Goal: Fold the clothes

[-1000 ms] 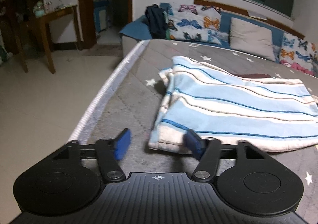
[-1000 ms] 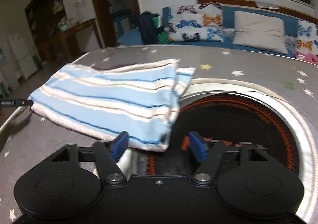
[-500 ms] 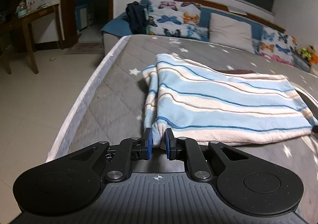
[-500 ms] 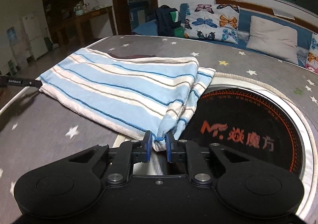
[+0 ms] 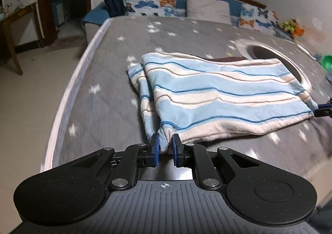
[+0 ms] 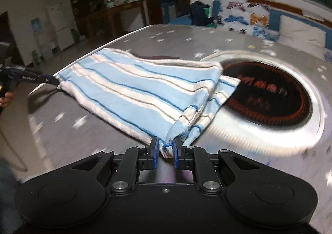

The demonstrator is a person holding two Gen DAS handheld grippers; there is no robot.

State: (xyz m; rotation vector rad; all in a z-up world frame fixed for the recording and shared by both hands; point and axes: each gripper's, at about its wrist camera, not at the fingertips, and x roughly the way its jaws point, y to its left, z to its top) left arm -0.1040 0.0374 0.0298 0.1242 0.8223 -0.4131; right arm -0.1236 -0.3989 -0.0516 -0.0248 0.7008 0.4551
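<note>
A blue and white striped garment lies folded on the grey star-patterned table. My left gripper is shut on its near left corner. My right gripper is shut on the near right corner of the garment, which is lifted a little off the table. The right gripper's fingertips show at the far right of the left wrist view, and the left gripper's fingertips show at the left of the right wrist view.
A round black induction plate with a metal rim is set into the table beside the garment, partly under it. A dark cloth peeks out behind the garment. A sofa with butterfly cushions stands beyond the table.
Both grippers closed on the garment's near corners, then lifted and pulled them, so the near edge rose off the table. Both views are motion-blurred.
</note>
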